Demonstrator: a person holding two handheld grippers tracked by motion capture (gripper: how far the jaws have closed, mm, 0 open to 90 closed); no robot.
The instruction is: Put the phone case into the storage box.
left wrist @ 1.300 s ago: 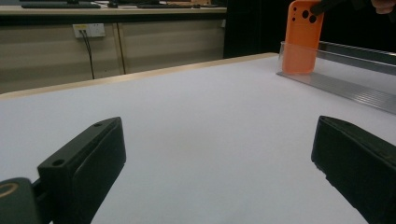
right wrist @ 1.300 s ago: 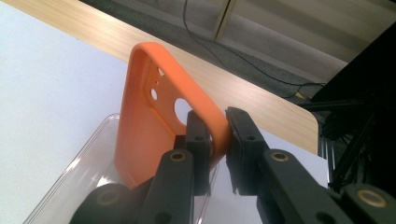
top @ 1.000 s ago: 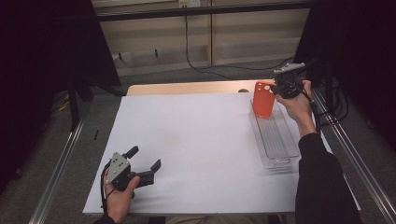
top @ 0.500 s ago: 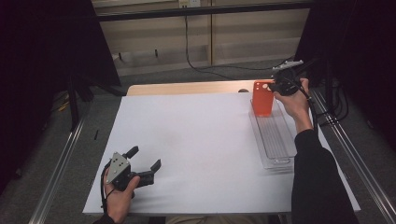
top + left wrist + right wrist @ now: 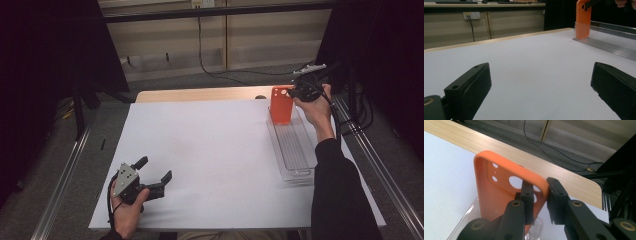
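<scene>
Now my right gripper (image 5: pixel 540 195) pinches the case (image 5: pixel 499 192) edge, upright over the tray (image 5: pixel 295 150); left gripper (image 5: pixel 152 172) gapes, empty.

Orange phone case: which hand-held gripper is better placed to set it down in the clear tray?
Right. The right hand-held gripper already pinches the orange phone case by its edge, upright at the far end of the clear tray. The left hand-held gripper rests open at the table's near left, far from both.
</scene>
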